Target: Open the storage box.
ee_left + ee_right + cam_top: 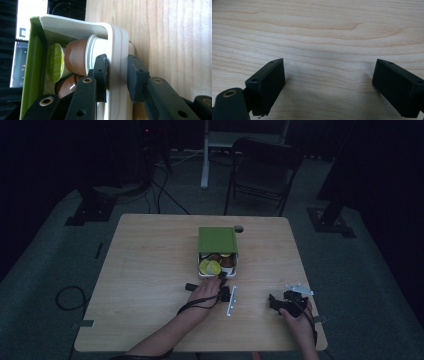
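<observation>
Dim room, dark floor, pale grained wooden table (150, 270). My left claw (117, 75) pinched the smooth white wall of the green-lidded box (115, 45) mid-table, holding what looked like pods (76, 58). My right claw (329, 85) rested wide open, empty.

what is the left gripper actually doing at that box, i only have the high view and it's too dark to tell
Observer: In the left gripper view the left gripper is shut on the white tray's front wall, one jaw inside and one outside.
Operator: what's right behind the inner jaw
Observer: A brown capsule lying on its side, its white rim close to that jaw.
Operator: anything else in there
Observer: A green-lidded capsule beside it, under the green cover.
Operator: and the right one, holding anything
Observer: No, the right gripper is open over bare table, nothing between its jaws.
</observation>
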